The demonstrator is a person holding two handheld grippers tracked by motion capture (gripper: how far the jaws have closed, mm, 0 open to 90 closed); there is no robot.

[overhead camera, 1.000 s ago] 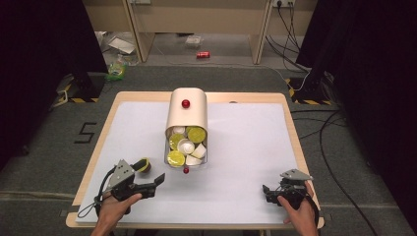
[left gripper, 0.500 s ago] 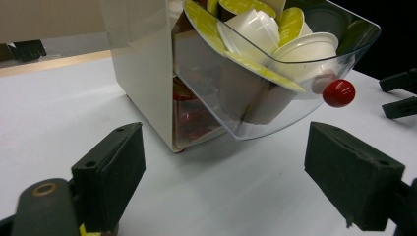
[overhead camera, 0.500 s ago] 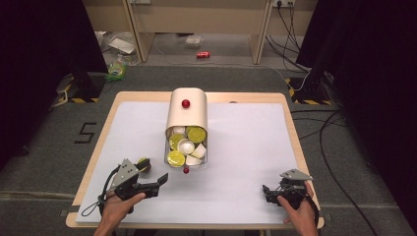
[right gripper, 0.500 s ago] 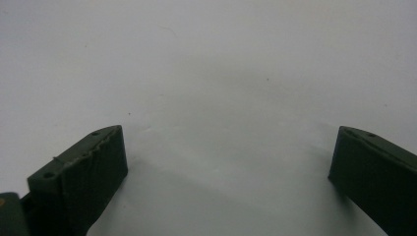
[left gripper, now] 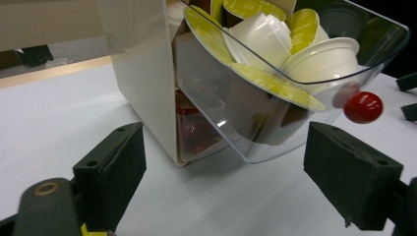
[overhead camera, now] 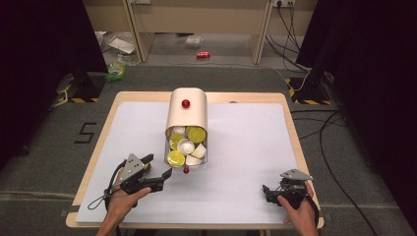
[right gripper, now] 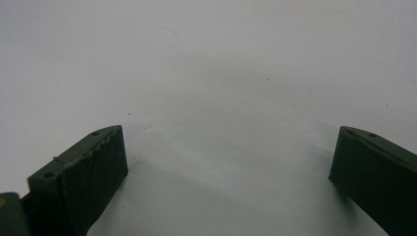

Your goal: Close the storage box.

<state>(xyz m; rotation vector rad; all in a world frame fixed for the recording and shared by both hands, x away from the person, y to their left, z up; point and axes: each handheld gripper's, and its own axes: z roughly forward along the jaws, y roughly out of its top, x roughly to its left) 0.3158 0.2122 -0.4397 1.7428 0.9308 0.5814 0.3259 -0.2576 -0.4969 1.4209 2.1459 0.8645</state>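
The left tongs [overhead camera: 158,173] are standing released just beside the drawer [left gripper: 314,98] full of capsules [overhead camera: 186,146], while the right tongs [right gripper: 231,172] are resting released over the tabletop [overhead camera: 246,147].

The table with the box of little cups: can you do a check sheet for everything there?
Surface: white sheet over a wooden table.
Job's things: cream dispenser, clear drawer tilted open, full of capsules; red knob.
Clutter: nothing seen.
Grippers: left gripper open, facing the drawer; right gripper open, over bare sheet.
Cables: black cords on the floor.
Surroundings: red can, litter.
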